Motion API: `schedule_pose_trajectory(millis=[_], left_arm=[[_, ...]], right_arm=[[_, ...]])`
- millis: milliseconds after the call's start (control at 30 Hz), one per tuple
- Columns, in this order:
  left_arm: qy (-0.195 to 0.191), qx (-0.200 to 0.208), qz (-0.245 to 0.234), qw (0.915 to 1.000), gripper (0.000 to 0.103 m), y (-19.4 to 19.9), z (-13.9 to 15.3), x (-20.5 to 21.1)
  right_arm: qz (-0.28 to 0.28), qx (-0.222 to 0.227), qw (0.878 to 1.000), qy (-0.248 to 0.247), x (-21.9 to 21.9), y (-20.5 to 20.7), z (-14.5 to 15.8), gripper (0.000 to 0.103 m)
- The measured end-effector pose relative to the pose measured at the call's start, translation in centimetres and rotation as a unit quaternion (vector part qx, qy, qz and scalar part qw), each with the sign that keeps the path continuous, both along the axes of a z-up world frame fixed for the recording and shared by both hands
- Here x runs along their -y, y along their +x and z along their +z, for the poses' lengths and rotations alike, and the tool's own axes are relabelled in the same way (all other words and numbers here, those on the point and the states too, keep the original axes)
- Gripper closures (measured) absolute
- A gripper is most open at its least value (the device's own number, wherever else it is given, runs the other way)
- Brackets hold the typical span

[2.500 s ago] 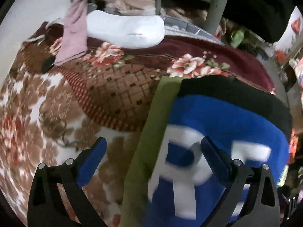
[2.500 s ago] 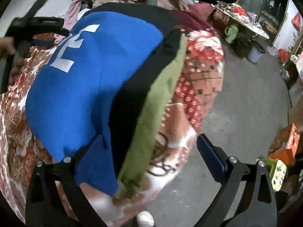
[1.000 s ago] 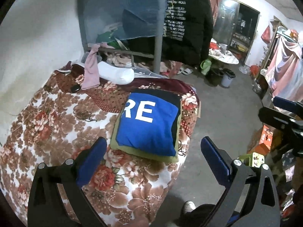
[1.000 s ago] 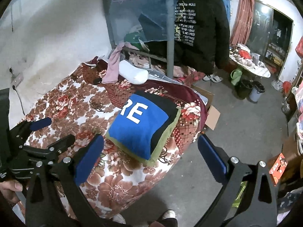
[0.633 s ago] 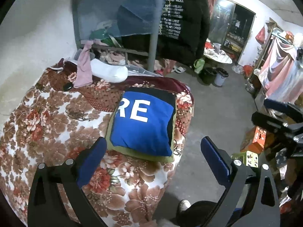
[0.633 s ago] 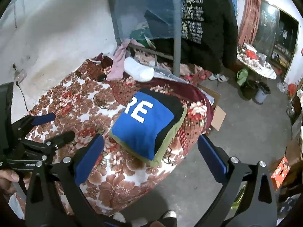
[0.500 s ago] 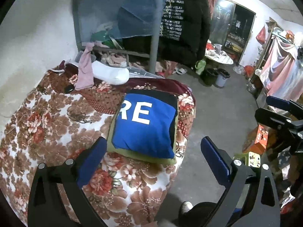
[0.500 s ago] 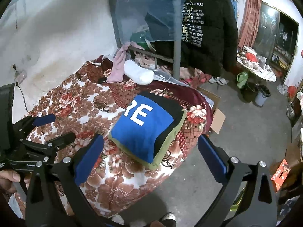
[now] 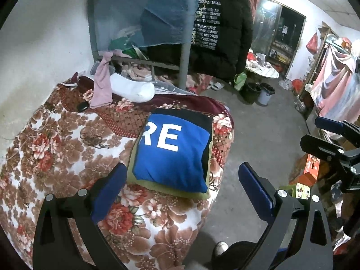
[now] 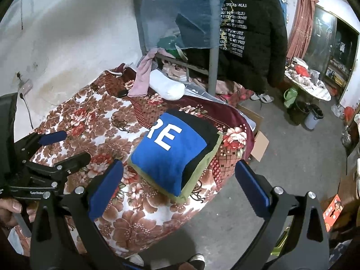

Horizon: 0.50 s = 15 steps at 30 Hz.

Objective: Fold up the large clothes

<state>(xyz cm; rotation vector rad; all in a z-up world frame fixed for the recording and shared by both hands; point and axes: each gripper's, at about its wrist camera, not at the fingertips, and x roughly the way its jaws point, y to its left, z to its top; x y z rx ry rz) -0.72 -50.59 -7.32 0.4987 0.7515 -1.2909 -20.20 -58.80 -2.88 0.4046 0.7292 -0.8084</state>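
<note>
Both grippers, left gripper [image 9: 180, 180] and right gripper [image 10: 178, 175], are now pulled well back from close range, jaws wide and empty; folded garment [image 9: 173, 155] is left mid-frame on bed [image 9: 56, 157], fold judged complete.

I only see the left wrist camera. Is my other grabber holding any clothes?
Observer: No. The right wrist view shows the right gripper open, with nothing between its fingers.
Operator: Who holds the left one?
Observer: A hand grips the left gripper at that view's left edge.
Operator: Anything on the wall?
Observer: A wall socket, with a dark cord hanging from it.
</note>
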Motion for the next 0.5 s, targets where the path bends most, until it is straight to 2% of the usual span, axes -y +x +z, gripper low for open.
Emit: schedule_pose_trajectory(millis=[500], left_arm=[[-0.003,-0.016,-0.010,0.9998,0.006,0.0,0.0,1.0]], right_arm=[[0.004,-0.008,1.000,0.000,0.3,0.5,0.0,0.005]])
